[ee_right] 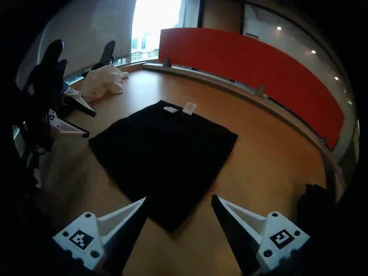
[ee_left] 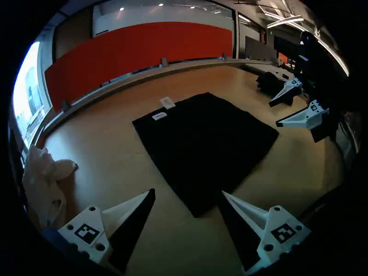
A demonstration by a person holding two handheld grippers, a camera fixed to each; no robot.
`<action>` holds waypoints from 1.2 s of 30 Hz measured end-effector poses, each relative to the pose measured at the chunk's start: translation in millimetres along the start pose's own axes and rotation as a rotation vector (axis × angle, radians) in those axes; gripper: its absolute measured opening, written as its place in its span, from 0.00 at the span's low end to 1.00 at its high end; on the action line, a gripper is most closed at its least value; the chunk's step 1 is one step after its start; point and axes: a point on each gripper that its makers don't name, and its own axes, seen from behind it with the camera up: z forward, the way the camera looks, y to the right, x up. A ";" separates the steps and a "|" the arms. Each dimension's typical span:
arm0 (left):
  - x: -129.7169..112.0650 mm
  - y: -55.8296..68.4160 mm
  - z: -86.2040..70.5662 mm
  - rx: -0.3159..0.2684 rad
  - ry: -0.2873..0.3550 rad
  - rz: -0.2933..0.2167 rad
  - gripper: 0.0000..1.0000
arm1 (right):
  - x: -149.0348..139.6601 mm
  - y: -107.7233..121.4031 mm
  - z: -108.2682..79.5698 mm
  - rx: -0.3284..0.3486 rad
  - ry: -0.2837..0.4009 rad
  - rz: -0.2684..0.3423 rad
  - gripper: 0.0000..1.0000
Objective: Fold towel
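both claws are spread wide, nothing in them. the black towel point(ee_left: 207, 147) lies flat on the table point(ee_left: 115, 138), dead ahead at 12 o'clock of my left claw point(ee_left: 187, 191), one corner poking in between its fingers. same deal at my right claw point(ee_right: 178, 198). i'd say each one's about equally near its own corner.

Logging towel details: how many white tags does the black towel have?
2. Both are at the far edge of the black towel: the inner tag lies on the fabric, the outer tag sticks out onto the wooden table. Others may be hidden underneath.
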 end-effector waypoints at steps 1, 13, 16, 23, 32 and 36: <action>-2.0 1.2 1.2 -0.004 -0.005 0.002 0.96 | -2.4 -0.2 1.1 0.002 -0.005 -0.001 1.00; -21.7 11.3 12.2 -0.039 -0.058 0.007 0.96 | -29.9 -5.2 9.3 0.031 -0.069 -0.003 1.00; -25.7 13.9 14.0 -0.048 -0.069 0.016 0.96 | -35.1 -7.1 10.3 0.042 -0.082 0.002 1.00; -33.3 18.1 17.8 -0.061 -0.089 0.030 0.96 | -40.3 -6.2 12.3 0.044 -0.097 -0.004 1.00; -35.9 18.8 20.3 -0.071 -0.096 0.012 0.96 | -39.2 -7.9 13.7 0.065 -0.104 -0.015 0.99; -36.6 18.7 20.2 -0.072 -0.094 0.010 0.96 | -41.2 -8.9 14.4 0.075 -0.113 -0.021 0.97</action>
